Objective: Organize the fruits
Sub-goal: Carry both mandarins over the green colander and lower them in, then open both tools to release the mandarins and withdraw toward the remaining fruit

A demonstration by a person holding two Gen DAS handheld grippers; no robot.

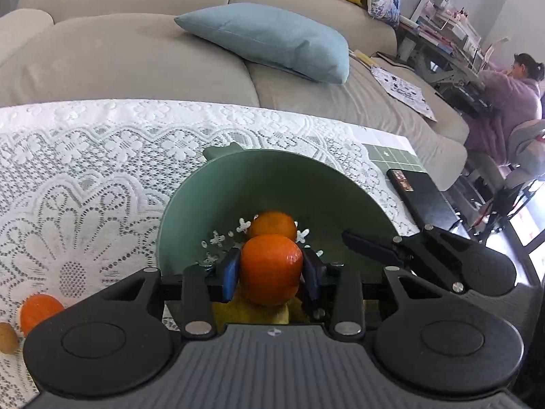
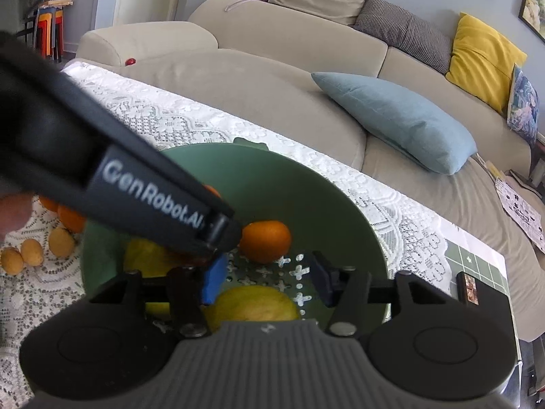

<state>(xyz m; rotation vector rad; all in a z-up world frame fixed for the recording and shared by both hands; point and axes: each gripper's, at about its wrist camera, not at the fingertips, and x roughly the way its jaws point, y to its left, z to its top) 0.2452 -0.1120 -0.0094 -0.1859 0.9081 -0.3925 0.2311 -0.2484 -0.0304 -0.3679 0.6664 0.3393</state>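
**Orange held over the green bowl**

Some things are hard to see. In the left wrist view the left gripper's black body covers the near half of the green bowl (image 1: 211, 197). A yellow fruit (image 1: 252, 312) peeks out just below the held orange, mostly hidden. On the left edge, another orange (image 1: 39, 308) and a small brown fruit (image 1: 6, 337) are cut off. In the right wrist view the left gripper's dark arm crosses the picture and hides part of the bowl and the fruit behind it.

The bowl is round, smooth and green, with little star-shaped holes in its floor. It sits on a white lace cloth (image 1: 85, 156) with flower shapes. The oranges are round with shiny, bumpy skin. The small yellow-brown fruits (image 2: 32, 251) on the cloth are egg-shaped.

The left gripper (image 1: 270, 269) squeezes a round orange (image 1: 270, 269) between its blue pads, just above the bowl. The orange is too round to point any way. A second orange (image 2: 267, 240) lies inside the bowl, its longer side running left to right.

The right gripper (image 2: 269, 281) is spread apart over the bowl with nothing in it. A big yellow fruit (image 2: 253, 306) lies in the bowl under it.
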